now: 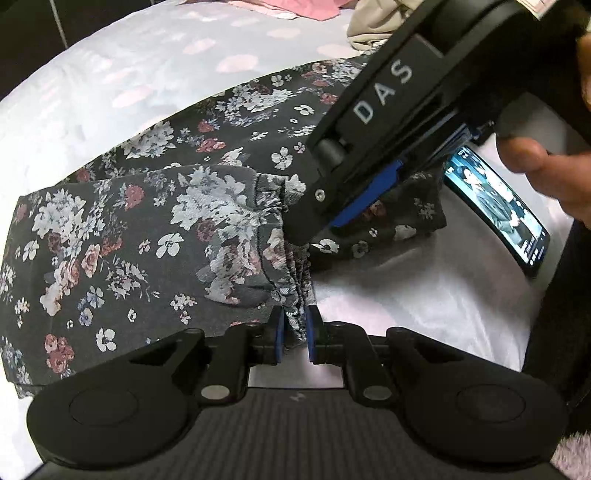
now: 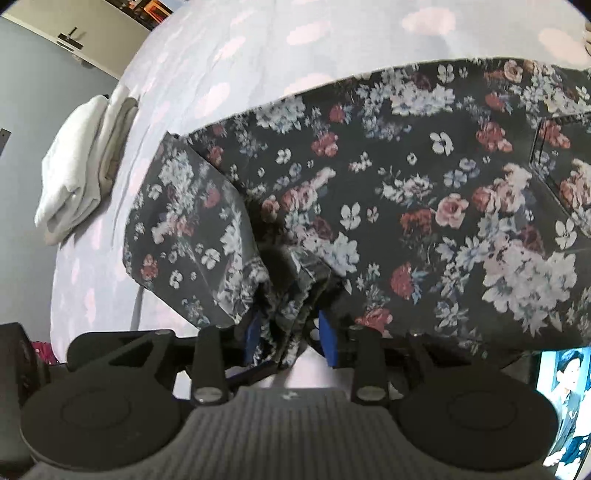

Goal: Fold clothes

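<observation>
A dark floral garment [image 1: 147,229] lies partly folded on the pale bedsheet [image 1: 110,74]. My left gripper [image 1: 295,336] is shut on its gathered elastic hem at the near edge. My right gripper [image 1: 354,218] comes in from the upper right in the left wrist view, its blue pads on another fold of the same garment. In the right wrist view the right gripper [image 2: 291,332] is shut on a bunched edge of the floral garment [image 2: 424,184], which spreads out ahead and to the right.
A phone [image 1: 498,210] with a lit screen lies on the bed to the right of the garment; it also shows in the right wrist view [image 2: 565,398]. Folded white cloth [image 2: 81,166] sits near the bed's left edge. Pink and beige clothes [image 1: 295,9] lie at the far side.
</observation>
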